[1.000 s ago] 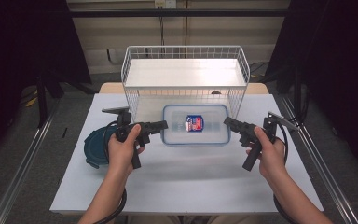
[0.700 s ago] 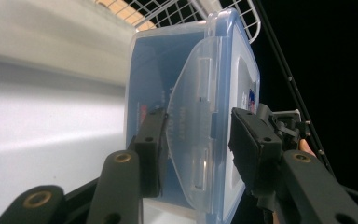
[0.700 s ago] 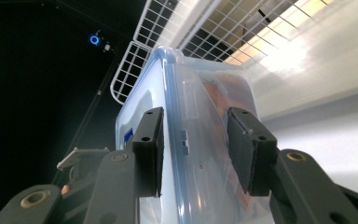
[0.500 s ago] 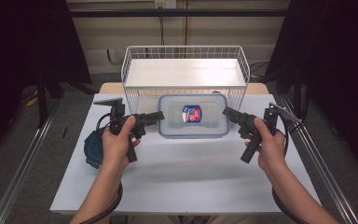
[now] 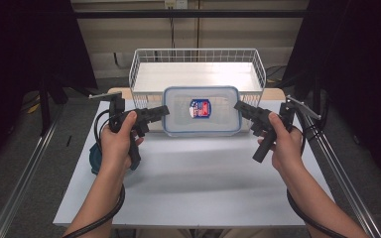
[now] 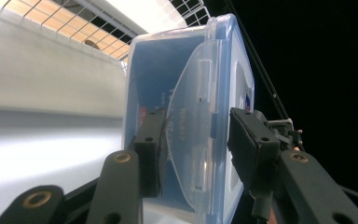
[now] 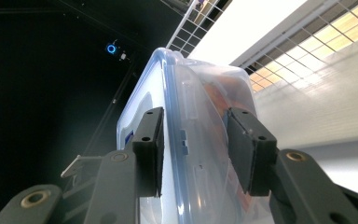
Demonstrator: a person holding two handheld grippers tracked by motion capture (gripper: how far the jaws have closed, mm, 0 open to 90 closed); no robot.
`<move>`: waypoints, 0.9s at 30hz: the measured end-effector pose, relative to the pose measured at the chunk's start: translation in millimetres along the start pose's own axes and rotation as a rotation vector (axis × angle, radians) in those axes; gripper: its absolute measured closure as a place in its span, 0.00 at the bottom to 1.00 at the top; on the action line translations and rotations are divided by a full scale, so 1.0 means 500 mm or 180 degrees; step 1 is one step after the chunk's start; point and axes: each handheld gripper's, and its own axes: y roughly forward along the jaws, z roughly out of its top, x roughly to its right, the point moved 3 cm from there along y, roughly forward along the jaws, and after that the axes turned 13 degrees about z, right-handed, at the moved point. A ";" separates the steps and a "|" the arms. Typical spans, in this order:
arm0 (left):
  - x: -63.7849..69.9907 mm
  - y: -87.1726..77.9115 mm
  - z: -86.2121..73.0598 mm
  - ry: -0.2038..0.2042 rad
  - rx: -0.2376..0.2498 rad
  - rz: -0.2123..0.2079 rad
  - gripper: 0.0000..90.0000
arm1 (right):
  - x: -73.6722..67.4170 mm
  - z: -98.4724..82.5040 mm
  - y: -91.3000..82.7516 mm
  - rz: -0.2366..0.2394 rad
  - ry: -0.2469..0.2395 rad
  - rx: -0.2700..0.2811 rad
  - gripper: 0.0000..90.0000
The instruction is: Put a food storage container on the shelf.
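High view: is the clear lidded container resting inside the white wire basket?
No. The container is gripped at its ends by the left gripper and right gripper, in front of the basket.

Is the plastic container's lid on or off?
On: the container has its blue-rimmed lid seated, with side latches folded down in both gripper views.

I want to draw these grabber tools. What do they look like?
Each gripper, the left gripper and the right gripper, is black, with a pistol-style handle and two flat, blocky fingers bolted on with brass-coloured rivets. A grey three-cornered plate sits on top. A black cable trails from each along the forearm. The arms are bare, with no sleeves showing.
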 end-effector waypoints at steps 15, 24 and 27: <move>0.012 0.008 0.057 -0.0032 0.0053 -0.0073 0.64 | -0.023 0.047 0.038 0.0030 0.0017 0.0096 0.65; 0.012 0.021 0.107 -0.0104 0.0065 -0.0034 0.64 | -0.027 0.080 0.077 -0.0010 0.0019 0.0147 0.66; 0.013 0.023 0.126 -0.0076 0.0067 0.0000 0.64 | -0.022 0.090 0.090 0.0011 0.0033 0.0181 0.66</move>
